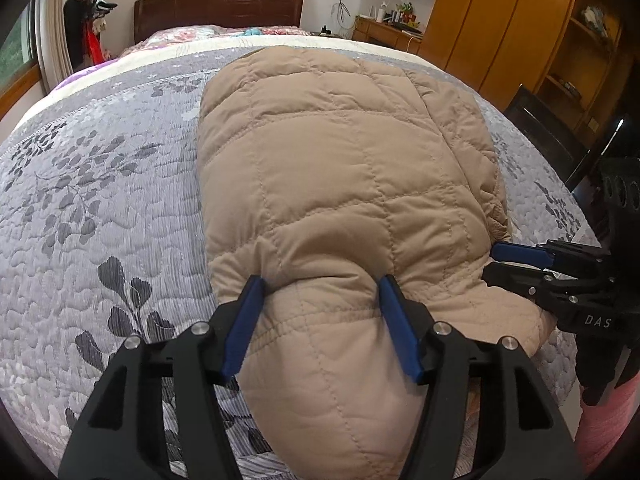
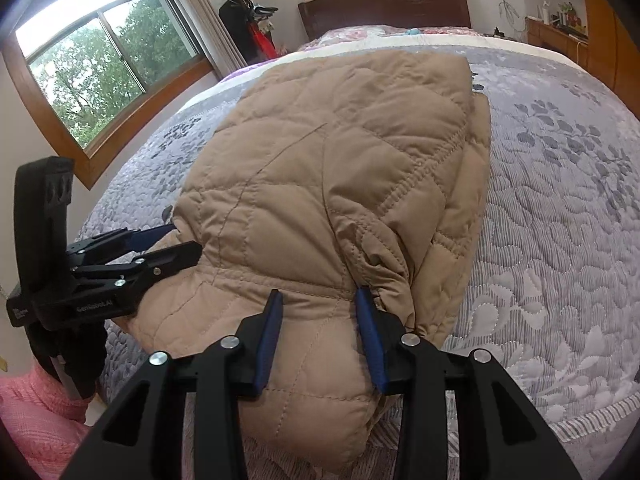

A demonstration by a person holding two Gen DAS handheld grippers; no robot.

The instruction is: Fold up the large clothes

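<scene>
Daylight is coming in through a wood-framed sliding window (image 2: 108, 68), with green trees showing beyond the glass and pale curtains (image 2: 204, 20) hanging beside it. A bed is filling the room, its grey leaf-patterned quilt (image 1: 100, 200) lying under a dark wooden headboard (image 1: 218, 14). A coat stand (image 2: 246, 16) loaded with dark things is standing in the corner against the white wall. Tall honey-coloured wardrobes (image 1: 500, 28) and open shelves are lining the far side, and a low cluttered desk (image 1: 390, 28) is sitting beside them.
</scene>
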